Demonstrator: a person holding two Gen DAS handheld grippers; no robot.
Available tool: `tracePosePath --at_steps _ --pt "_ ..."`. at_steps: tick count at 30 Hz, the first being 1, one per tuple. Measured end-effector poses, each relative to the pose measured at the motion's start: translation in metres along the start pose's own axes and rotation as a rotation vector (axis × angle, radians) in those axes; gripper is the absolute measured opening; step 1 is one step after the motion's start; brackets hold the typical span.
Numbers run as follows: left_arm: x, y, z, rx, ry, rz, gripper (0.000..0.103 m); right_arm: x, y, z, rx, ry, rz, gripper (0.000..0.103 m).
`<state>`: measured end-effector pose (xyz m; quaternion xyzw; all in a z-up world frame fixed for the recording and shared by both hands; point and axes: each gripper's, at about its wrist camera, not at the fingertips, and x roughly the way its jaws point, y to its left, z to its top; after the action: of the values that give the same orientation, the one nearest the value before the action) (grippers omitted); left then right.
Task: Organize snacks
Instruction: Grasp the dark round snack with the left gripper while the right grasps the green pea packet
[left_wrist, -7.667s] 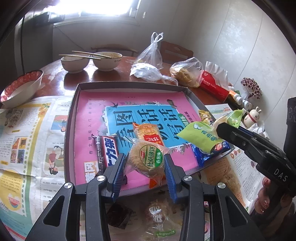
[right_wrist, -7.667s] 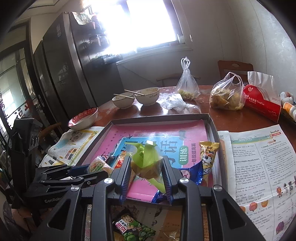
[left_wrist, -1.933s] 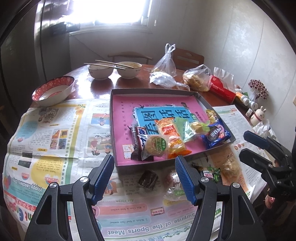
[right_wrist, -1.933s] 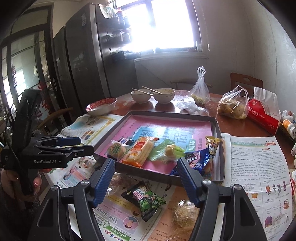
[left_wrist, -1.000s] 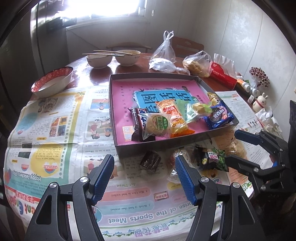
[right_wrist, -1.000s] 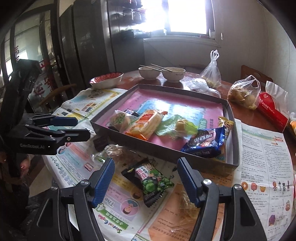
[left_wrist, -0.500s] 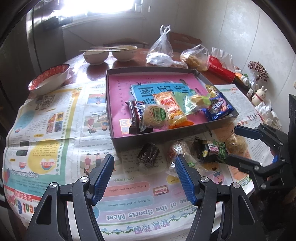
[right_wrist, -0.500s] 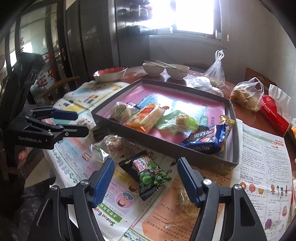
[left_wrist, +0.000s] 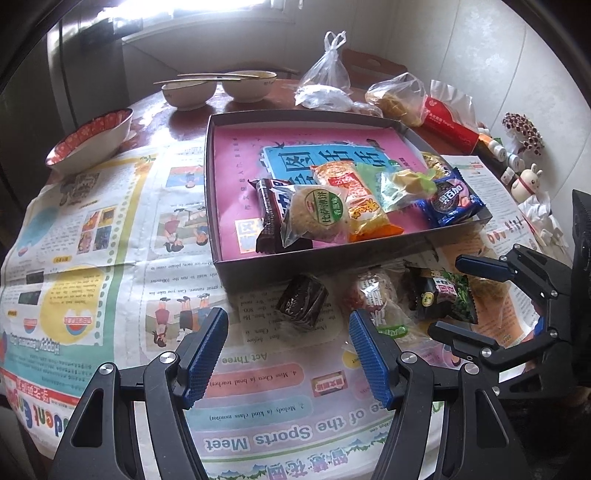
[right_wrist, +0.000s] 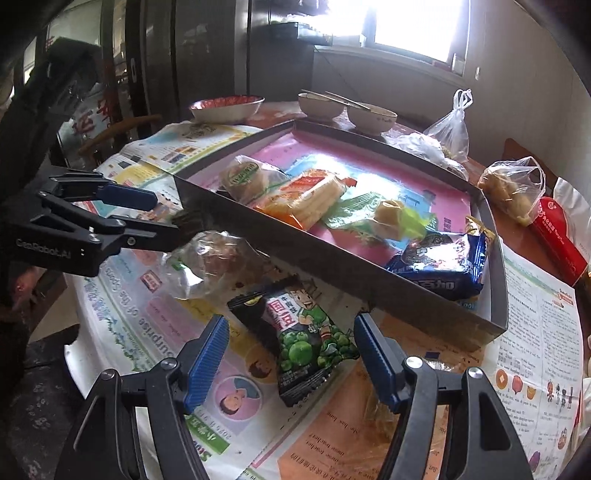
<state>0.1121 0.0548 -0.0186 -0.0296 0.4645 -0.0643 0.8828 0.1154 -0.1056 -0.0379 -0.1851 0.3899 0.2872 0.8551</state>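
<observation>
My left gripper (left_wrist: 288, 345) hangs with jaws well apart, nothing between the pads; the brown cube snack (left_wrist: 302, 302) lies on the newspaper (left_wrist: 110, 236) just ahead of them, untouched. My right gripper (right_wrist: 291, 354) also stands wide and grips nothing; the green pea packet (right_wrist: 306, 332) (cartoon boy, Chinese print I cannot read) lies flat between its fingers, pads clear of it. Legible writing: "Surprise of the Sports Meet" and "Act Three" on the newspaper, "GenRobot.AI" on the left gripper body in the right view. Box (left_wrist: 369, 254): five snacks in a row near its front wall: dark bar (left_wrist: 266, 206), round cake (left_wrist: 317, 216), orange pack (left_wrist: 356, 194), green pack (left_wrist: 404, 182), blue cookie pack (left_wrist: 448, 197). The back half of its pink floor is bare. Outside, along the front wall: cube, clear-wrapped pastry (left_wrist: 373, 295), pea packet, plus another clear wrap at the right, partly hidden. Three bowls (left_wrist: 188, 94) behind, with chopsticks lying across two. Open newspaper to the left of the box.
</observation>
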Motion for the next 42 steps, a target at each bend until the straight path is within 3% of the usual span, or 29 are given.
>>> tracePosePath --at_steps 9,15,17,21,26,29,36,42 --pt "0.011 0.001 0.004 -0.016 0.000 -0.006 0.070 0.011 0.001 0.001 0.001 0.005 -0.002 0.069" --pt "0.017 0.004 0.006 -0.040 -0.005 -0.029 0.070 0.010 0.001 0.000 0.008 -0.005 0.021 0.051" --pt "0.020 0.004 0.006 -0.044 -0.002 -0.034 0.066 0.009 0.000 0.000 0.016 -0.002 0.034 0.045" --pt "0.023 0.001 0.004 -0.033 0.002 -0.035 0.054 0.008 0.001 0.000 0.031 0.000 0.038 0.042" --pt "0.025 0.000 0.005 -0.027 -0.003 -0.047 0.031 0.001 -0.001 0.001 0.061 -0.015 0.071 0.040" --pt "0.026 -0.002 0.006 -0.018 -0.002 -0.057 0.028 -0.007 -0.003 0.001 0.078 -0.023 0.059 0.040" --pt "0.019 -0.004 0.000 -0.003 0.004 -0.165 0.027 -0.037 -0.018 0.008 0.213 -0.090 0.070 0.040" --pt "0.005 -0.002 0.001 -0.003 -0.028 -0.160 0.027 -0.054 -0.032 0.013 0.284 -0.149 0.033 0.040"
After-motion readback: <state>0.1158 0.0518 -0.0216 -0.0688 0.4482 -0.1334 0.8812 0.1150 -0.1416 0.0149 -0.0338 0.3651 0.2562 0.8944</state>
